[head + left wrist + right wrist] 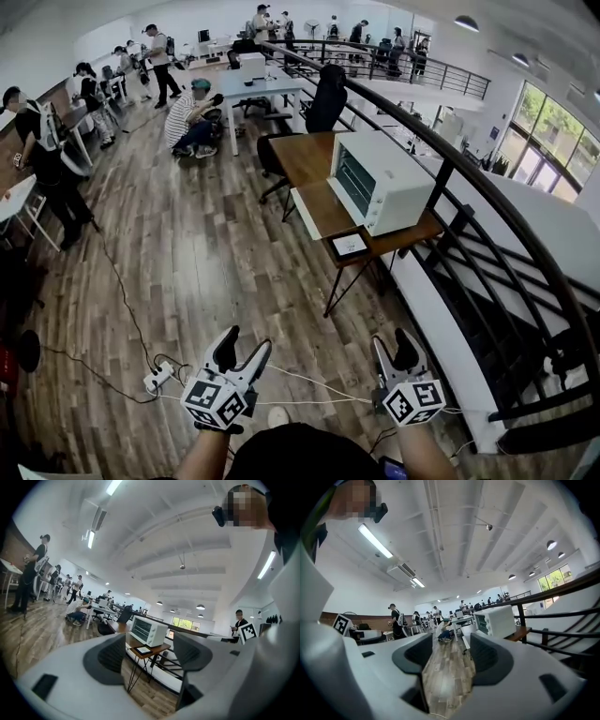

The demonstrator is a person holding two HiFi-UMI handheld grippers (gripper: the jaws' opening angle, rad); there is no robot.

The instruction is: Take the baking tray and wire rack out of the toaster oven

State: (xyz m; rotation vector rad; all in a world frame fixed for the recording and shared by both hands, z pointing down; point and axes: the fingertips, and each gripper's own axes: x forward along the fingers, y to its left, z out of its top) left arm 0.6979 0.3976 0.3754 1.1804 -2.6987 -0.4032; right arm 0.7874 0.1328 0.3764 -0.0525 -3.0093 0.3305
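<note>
A white toaster oven (380,181) stands on a wooden table (309,155) well ahead of me, its glass door shut. The baking tray and wire rack are not visible. The oven also shows small and distant in the left gripper view (147,630) and in the right gripper view (494,620). My left gripper (246,342) is held low near my body, jaws open with nothing between them (150,656). My right gripper (392,339) hangs beside it, also open and empty (446,656). Both are far short of the oven.
A small tablet (350,245) lies at the table's near corner. A dark railing (469,178) runs along the right, close behind the table. A power strip (157,377) and cables lie on the wood floor at my feet. Several people and desks fill the back.
</note>
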